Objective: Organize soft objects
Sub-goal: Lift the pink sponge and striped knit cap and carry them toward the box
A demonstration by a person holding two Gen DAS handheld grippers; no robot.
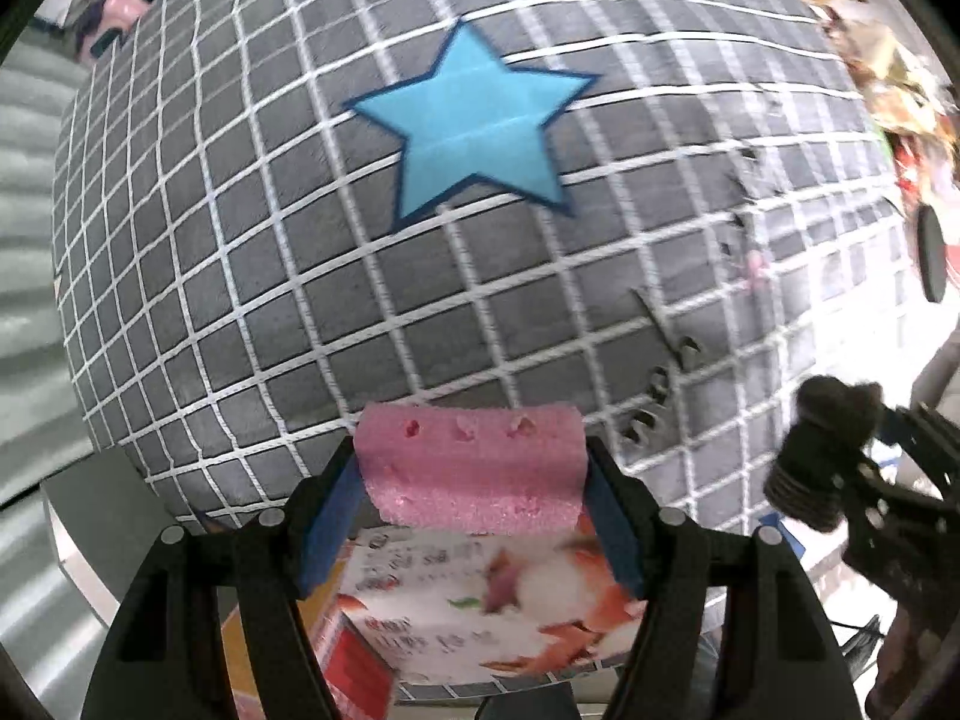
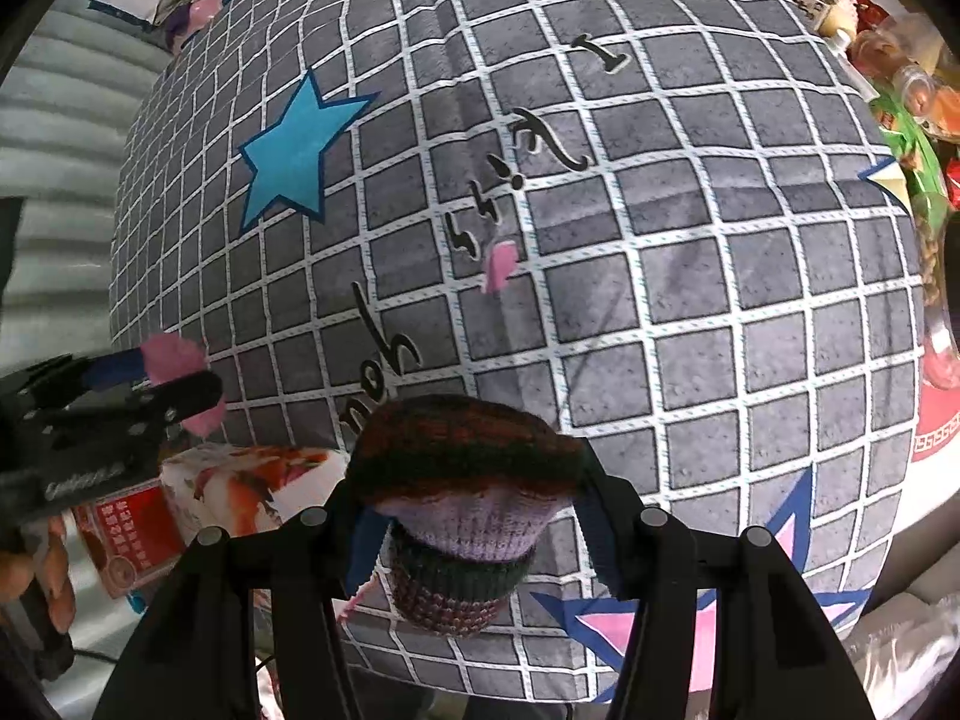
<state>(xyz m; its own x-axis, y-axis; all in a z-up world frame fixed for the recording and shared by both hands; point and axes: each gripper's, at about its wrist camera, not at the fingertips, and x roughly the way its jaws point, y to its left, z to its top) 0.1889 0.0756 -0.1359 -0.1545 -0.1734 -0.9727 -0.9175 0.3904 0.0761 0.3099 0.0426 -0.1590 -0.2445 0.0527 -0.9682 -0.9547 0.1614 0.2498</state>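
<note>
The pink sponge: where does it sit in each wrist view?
Left wrist view: pink sponge at bottom centre, clamped between the left tongs, above a printed box.
Right wrist view: sponge at the left edge, in the same tongs seen from the side.
Shared landmark: the blue star on the grey checked cloth.

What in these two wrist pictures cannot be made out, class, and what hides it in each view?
- Printed carton, left wrist view: its upper end sits behind the pink sponge; the lettering is too blurred to read.
- Knitted item, right wrist view: bunched between the jaws, so whether it is a sock or a glove stays unclear.
- Packets beside the grid cloth, right wrist view: cut off by the fisheye edge.
- Right gripper, left wrist view: motion-blurred.
</note>
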